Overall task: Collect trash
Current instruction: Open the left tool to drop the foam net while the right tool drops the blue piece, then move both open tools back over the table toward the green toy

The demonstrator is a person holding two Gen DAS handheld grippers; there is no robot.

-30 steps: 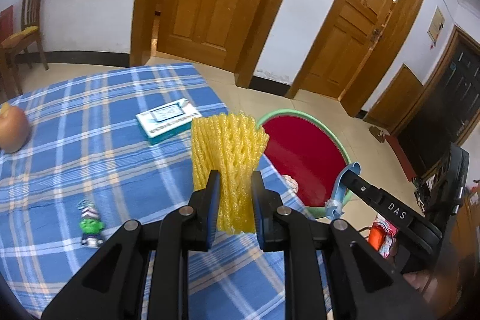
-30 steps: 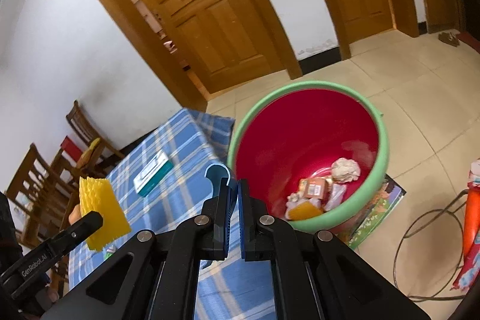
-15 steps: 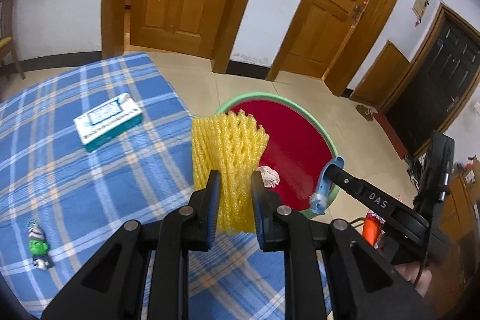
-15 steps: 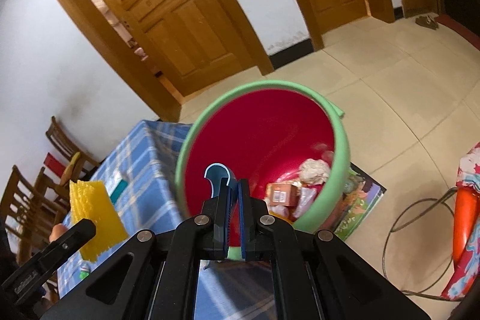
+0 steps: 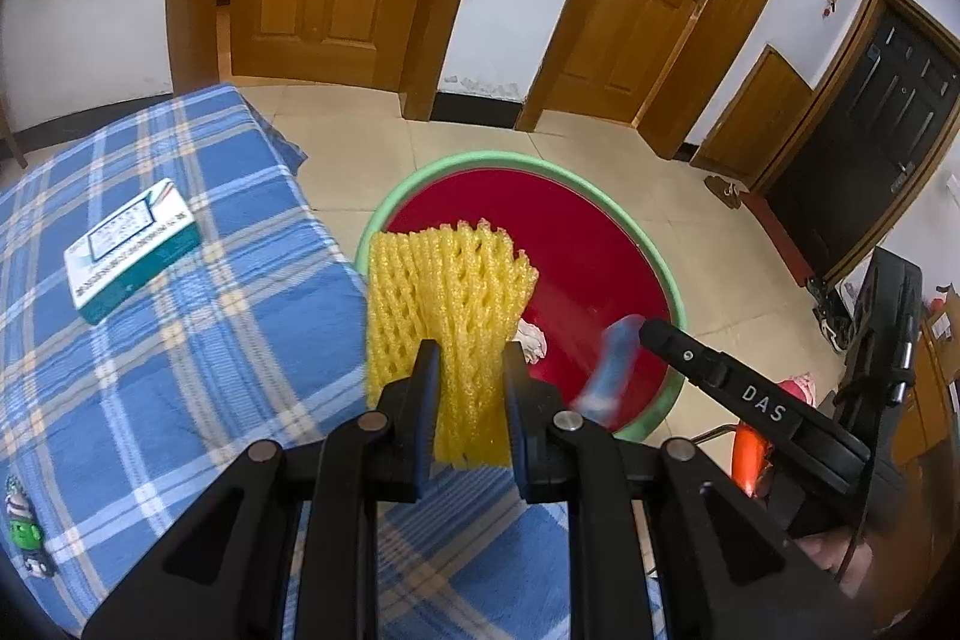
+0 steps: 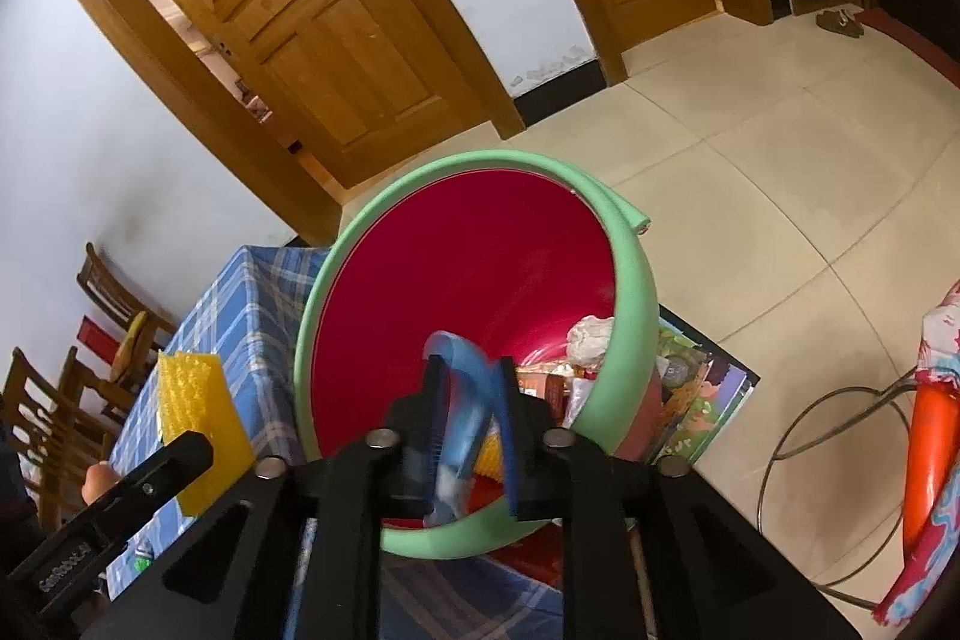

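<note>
A red bin with a green rim (image 5: 480, 158) stands on the floor beside the table. My left gripper (image 5: 471, 349) is shut on a yellow foam net (image 5: 450, 280), held upright over the table edge at the bin's near rim. My right gripper (image 6: 473, 367) hangs over the bin's mouth (image 6: 480, 158) and its jaws are opening. A curved blue plastic piece (image 6: 459, 349) lies blurred and tilted between them, loose from the pads; the left wrist view shows the blue piece (image 5: 612, 364) smeared over the bin. Crumpled paper (image 6: 591, 334) and wrappers lie on the bin's bottom.
A blue plaid cloth (image 5: 180, 370) covers the table, with a teal box (image 5: 129, 250) and a small green toy figure (image 5: 24, 526) on it. Wooden chairs (image 6: 54, 400) stand behind. A picture book (image 6: 702, 400) lies under the bin; a wire loop (image 6: 798, 454) and an orange object (image 6: 930, 448) are on the floor.
Both grippers have moved toward and lower over the bin. The right jaws, shut on the blue piece before, have parted and the piece has tilted and blurred. The left grip is unchanged.
</note>
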